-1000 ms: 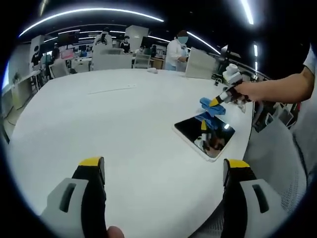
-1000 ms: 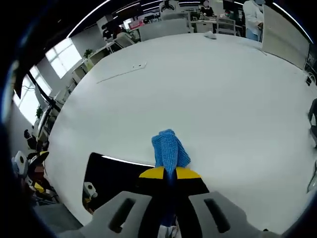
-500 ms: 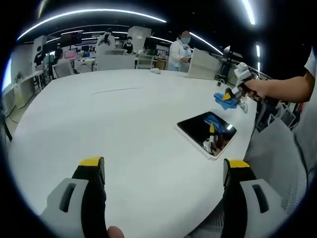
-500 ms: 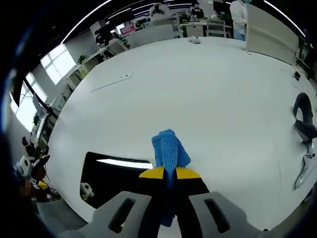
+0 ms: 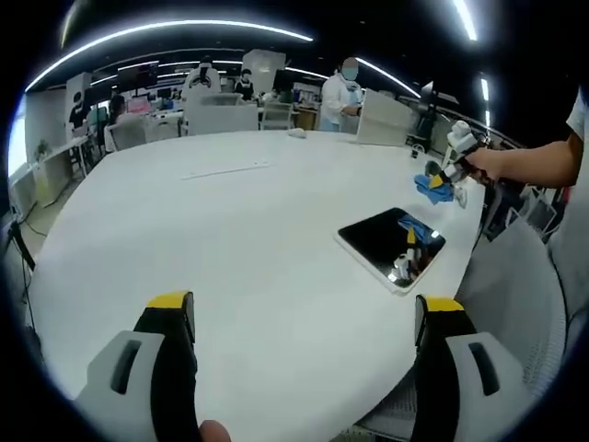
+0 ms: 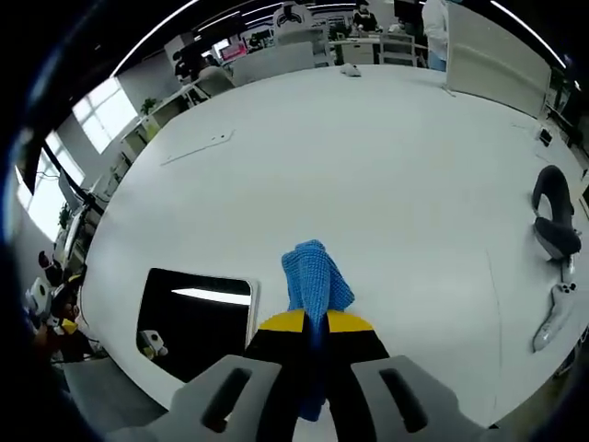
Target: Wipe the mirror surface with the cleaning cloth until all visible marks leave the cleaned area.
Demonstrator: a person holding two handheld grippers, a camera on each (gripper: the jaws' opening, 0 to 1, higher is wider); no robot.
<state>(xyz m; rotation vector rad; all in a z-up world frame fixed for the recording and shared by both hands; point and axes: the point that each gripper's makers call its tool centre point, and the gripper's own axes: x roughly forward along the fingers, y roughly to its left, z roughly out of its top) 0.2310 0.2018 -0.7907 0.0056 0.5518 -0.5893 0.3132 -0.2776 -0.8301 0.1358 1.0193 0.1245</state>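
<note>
Step in hand: your right gripper (image 6: pixel 311 324) holds the blue cleaning cloth (image 6: pixel 314 277) in the air, off the mirror (image 6: pixel 195 319); judging by this, you are between strokes.
Doing it well: bring the cloth down flat on the dark glass, press lightly, and sweep edge to edge, keeping the mirror on the white table (image 5: pixel 230 239).
Mirror: it lies flat near the table's edge (image 5: pixel 391 245), well apart from the cloth (image 5: pixel 431 188).
Right claw: pressed together, pinching the cloth.
Left claw: your left gripper (image 5: pixel 304 318) is spread wide, holding nothing, above the table.
</note>
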